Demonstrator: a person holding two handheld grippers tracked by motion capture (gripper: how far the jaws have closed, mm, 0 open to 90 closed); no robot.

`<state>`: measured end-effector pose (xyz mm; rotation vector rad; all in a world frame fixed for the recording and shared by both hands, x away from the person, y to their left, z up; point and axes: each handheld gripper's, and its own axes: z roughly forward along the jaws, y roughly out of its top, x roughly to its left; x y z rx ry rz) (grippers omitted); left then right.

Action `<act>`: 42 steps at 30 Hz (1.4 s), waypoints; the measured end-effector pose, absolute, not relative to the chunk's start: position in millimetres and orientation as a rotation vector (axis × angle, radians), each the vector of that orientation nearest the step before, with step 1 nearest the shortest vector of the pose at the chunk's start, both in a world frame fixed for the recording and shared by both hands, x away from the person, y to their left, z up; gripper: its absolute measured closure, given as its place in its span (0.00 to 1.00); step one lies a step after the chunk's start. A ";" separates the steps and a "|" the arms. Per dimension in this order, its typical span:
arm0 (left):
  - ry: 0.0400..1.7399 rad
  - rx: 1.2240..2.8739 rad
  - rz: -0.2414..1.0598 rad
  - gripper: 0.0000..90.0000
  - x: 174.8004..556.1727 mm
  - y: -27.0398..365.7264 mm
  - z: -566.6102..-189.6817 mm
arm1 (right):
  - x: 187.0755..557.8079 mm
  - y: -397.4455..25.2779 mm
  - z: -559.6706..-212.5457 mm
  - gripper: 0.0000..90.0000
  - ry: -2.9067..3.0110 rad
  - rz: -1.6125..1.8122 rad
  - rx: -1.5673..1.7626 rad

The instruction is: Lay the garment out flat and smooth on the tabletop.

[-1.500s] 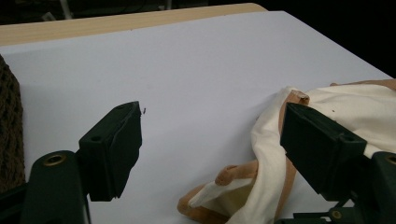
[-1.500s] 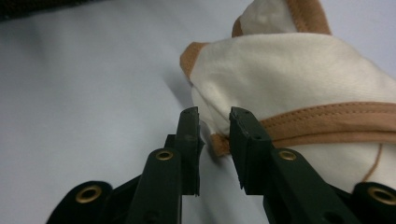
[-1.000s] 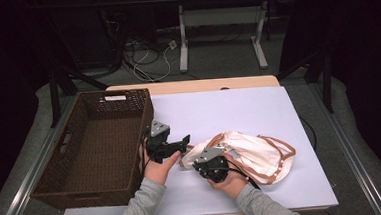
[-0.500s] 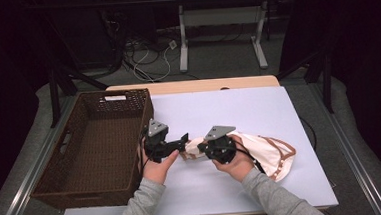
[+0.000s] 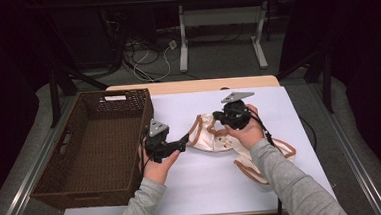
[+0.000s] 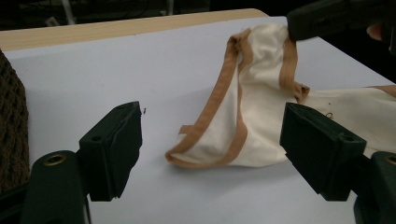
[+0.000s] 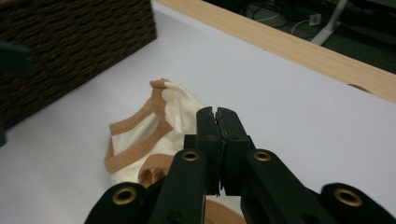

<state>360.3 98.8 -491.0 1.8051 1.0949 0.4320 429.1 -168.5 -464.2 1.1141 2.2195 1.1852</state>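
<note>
- The table (image 5: pixel 308 100) has a smooth white top with a pale wooden strip along its far edge.
- The basket (image 5: pixel 71 160), a deep rectangle of dark brown woven wicker, sits at the left of the table.
- The cloth bag (image 5: pixel 220 135), soft cream fabric edged with tan straps, lies crumpled right of the basket, its left end lifted off the table.
- The right gripper (image 5: pixel 218 117) has its jaws pressed together, pinching the bag's far upper edge; a second ago it sat nearer and lower over the bag.
- The left gripper (image 5: pixel 186 137) has its jaws wide apart and grips nothing; the bag's looped left end lies between and just beyond the black blocky fingers (image 6: pixel 116 144). It is about where it was a second ago.
</note>
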 end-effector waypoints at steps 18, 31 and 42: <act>1.081 1.832 0.422 0.23 359.8 92.8 -494.8 | 448.5 -244.0 -426.4 0.98 1.943 1.201 1.298; 1.036 1.886 0.434 0.26 357.6 80.4 -501.5 | 449.9 -252.5 -450.1 0.92 1.972 1.115 1.348; 1.007 1.924 0.407 0.27 355.2 69.9 -507.4 | 431.3 -259.0 -459.0 0.78 1.985 1.119 1.334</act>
